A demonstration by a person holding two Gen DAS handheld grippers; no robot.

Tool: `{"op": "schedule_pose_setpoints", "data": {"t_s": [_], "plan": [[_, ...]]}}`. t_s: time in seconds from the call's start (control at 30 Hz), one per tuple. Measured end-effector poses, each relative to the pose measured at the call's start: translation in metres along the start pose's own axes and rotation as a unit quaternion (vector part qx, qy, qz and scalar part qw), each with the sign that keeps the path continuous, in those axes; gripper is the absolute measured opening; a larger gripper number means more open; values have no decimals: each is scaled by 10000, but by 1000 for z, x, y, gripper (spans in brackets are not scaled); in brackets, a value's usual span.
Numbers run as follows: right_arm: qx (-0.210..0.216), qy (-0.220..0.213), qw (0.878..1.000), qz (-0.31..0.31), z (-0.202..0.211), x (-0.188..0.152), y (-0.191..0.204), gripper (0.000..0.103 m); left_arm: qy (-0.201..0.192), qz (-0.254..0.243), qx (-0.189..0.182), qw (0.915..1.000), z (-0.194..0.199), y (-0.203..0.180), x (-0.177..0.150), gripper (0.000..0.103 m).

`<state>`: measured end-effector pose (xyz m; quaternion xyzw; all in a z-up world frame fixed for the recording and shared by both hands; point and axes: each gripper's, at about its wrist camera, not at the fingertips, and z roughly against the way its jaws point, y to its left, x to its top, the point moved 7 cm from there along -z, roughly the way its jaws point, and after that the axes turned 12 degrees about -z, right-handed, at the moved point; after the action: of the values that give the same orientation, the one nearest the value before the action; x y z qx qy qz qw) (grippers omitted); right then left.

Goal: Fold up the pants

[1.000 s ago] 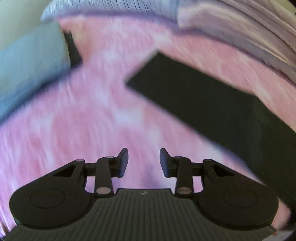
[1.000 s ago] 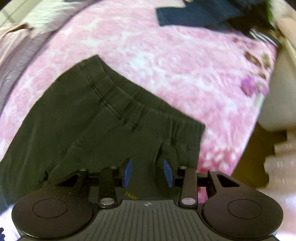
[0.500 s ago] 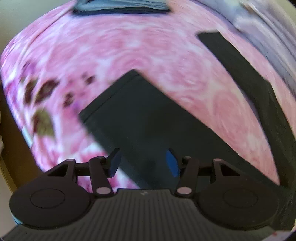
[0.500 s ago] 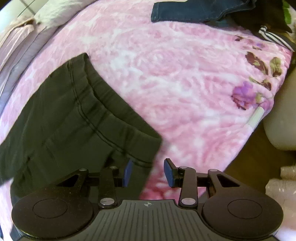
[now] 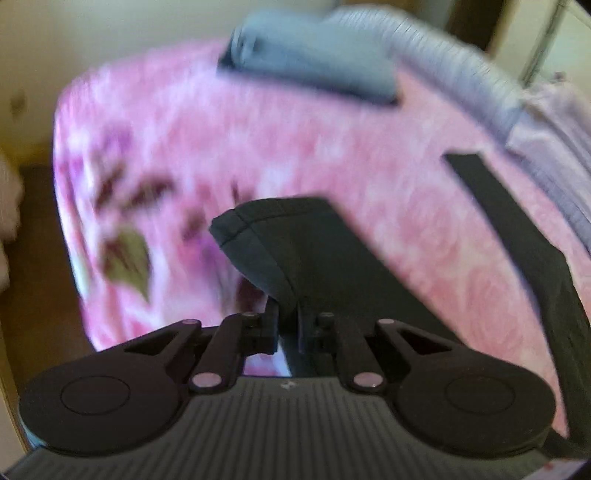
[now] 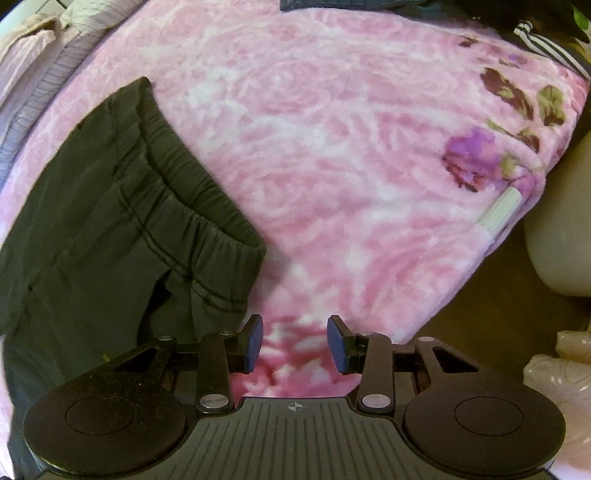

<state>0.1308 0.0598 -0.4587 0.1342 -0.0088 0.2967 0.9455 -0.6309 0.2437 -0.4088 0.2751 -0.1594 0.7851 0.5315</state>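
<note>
Dark pants (image 6: 96, 221) lie on a pink floral blanket (image 6: 332, 147). In the right wrist view their elastic waistband runs from upper left down toward the middle, just left of my right gripper (image 6: 294, 341), which is open over bare blanket. In the left wrist view my left gripper (image 5: 288, 325) is shut on the hem end of one pant leg (image 5: 291, 243), lifted off the blanket. The other leg (image 5: 517, 229) stretches along the right side.
A folded blue garment (image 5: 314, 51) and grey and lilac bedding (image 5: 480, 74) lie at the far edge. Dark jeans (image 6: 332, 3) and striped cloth (image 6: 546, 40) sit at the top of the right view. The bed edge and brown floor (image 6: 480, 295) are at right.
My left gripper closed on the pant leg end and raised it. My right gripper slid right, off the waistband onto bare blanket, staying open.
</note>
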Motion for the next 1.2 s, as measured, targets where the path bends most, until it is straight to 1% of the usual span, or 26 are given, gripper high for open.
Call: {"op": "schedule_pose_setpoints", "data": {"t_s": [0.03, 0.07, 0.1, 0.13, 0.17, 0.2, 0.23, 0.27, 0.3, 0.33, 0.4, 0.43, 0.47, 0.57, 0.67, 0.7, 0.77, 0.83, 0.87, 0.93, 1.07, 1.2], "plan": [[57, -9, 10000, 43, 1, 0, 2, 36, -103, -206, 142, 9996, 7, 4, 1, 9], [73, -30, 9999, 82, 1, 0, 4, 36, -77, -515, 255, 9983, 9, 8, -2, 9], [102, -41, 9999, 111, 1, 0, 6, 36, 80, -766, 279, 9966, 3, 9, -9, 11], [166, -38, 9998, 135, 1, -1, 7, 36, 352, -926, 381, 9944, -7, 10, -18, 15], [213, -36, 9997, 151, -1, -1, 9, 36, 709, -1092, 499, 9902, -18, 11, -30, 17], [212, -42, 9996, 165, -2, -1, 10, 36, 909, -1239, 648, 9860, -26, 12, -38, 24], [181, -88, 9996, 179, -2, 1, 12, 36, 744, -1239, 826, 9860, -25, 13, -37, 33], [198, -231, 9993, 215, 1, 6, 15, 36, 682, -1141, 1026, 9858, -22, 14, -35, 36], [304, -413, 9983, 265, 7, 10, 21, 36, 649, -965, 1125, 9868, -18, 17, -34, 38], [527, -580, 9963, 345, 14, 17, 28, 36, 608, -706, 1196, 9884, -14, 22, -31, 38], [879, -627, 9929, 509, 18, 30, 44, 36, 519, -464, 1296, 9891, -7, 30, -23, 39], [1036, -578, 9910, 621, 16, 36, 53, 36, 506, -359, 1283, 9898, -3, 31, -18, 40], [1185, -524, 9888, 738, 13, 43, 62, 36, 486, -281, 1167, 9916, 0, 30, -13, 40], [1531, -382, 9797, 1235, -5, 57, 94, 36, 436, -300, 820, 9952, 9, 13, -5, 46], [1758, -251, 9689, 1723, -27, 68, 124, 35, 500, -305, 438, 9973, 17, -14, -11, 46], [1862, -128, 9640, 1894, -34, 69, 131, 35, 553, -278, 295, 9976, 19, -21, -14, 46], [1932, -7, 9581, 2117, -49, 75, 144, 36, 657, -207, 63, 9976, 23, -35, -22, 46], [1817, 99, 9570, 2261, -65, 81, 151, 35, 732, -164, -102, 9971, 27, -45, -30, 46], [1814, 167, 9557, 2311, -71, 81, 152, 35, 763, -146, -161, 9968, 28, -49, -33, 46], [1973, 266, 9539, 2247, -78, 89, 152, 35, 825, -126, -223, 9963, 32, -55, -39, 46], [2303, 461, 9469, 2194, -81, 103, 153, 35, 851, -93, -213, 9961, 36, -58, -42, 46], [2554, 729, 9438, 1966, -90, 112, 158, 35, 879, -6, -192, 9959, 39, -61, -45, 46]]}}
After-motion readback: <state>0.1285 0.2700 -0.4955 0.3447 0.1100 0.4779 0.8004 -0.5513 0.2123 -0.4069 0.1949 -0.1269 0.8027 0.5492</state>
